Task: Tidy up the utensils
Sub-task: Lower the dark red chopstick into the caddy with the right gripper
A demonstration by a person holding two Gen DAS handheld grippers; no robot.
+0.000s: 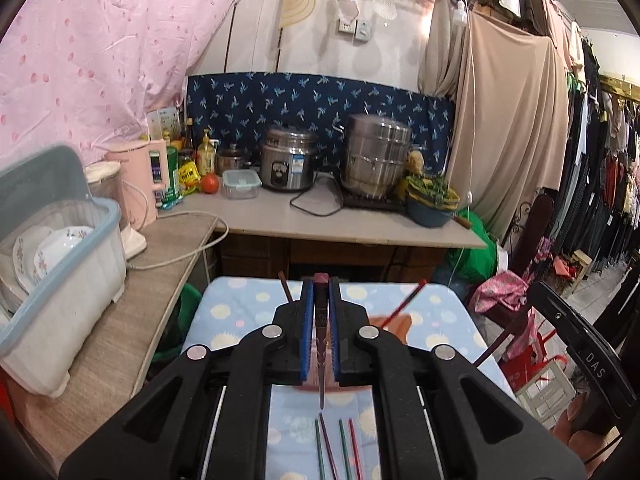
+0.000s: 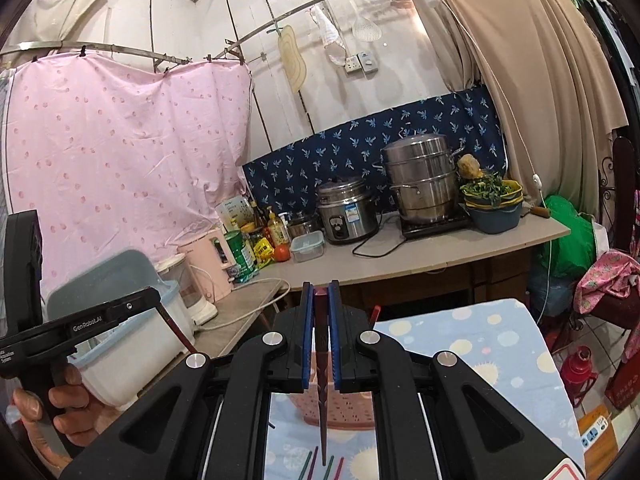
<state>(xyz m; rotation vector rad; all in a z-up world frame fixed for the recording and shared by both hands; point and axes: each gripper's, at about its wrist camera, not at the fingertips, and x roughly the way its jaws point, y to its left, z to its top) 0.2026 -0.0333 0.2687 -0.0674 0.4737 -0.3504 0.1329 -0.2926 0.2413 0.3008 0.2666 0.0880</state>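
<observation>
Two handheld grippers, each seen from its own camera, hang above a table [image 1: 448, 320] covered in a dotted blue cloth. The left gripper [image 1: 321, 286] has its jaws clamped on a dark red chopstick [image 1: 321, 344], tip pointing down. The right gripper [image 2: 321, 292] grips another chopstick [image 2: 322, 380] the same way. Loose chopsticks [image 1: 338, 448] lie on the cloth below, near a pink basket [image 2: 344, 410].

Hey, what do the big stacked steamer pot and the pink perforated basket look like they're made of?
The tall stacked steamer pot looks like polished stainless steel: silvery, with bright reflections on its tiers. The pink perforated basket looks like matte moulded plastic, judging by its even colour and regular rows of small holes, though the hand-held gripper hides most of it.
</observation>
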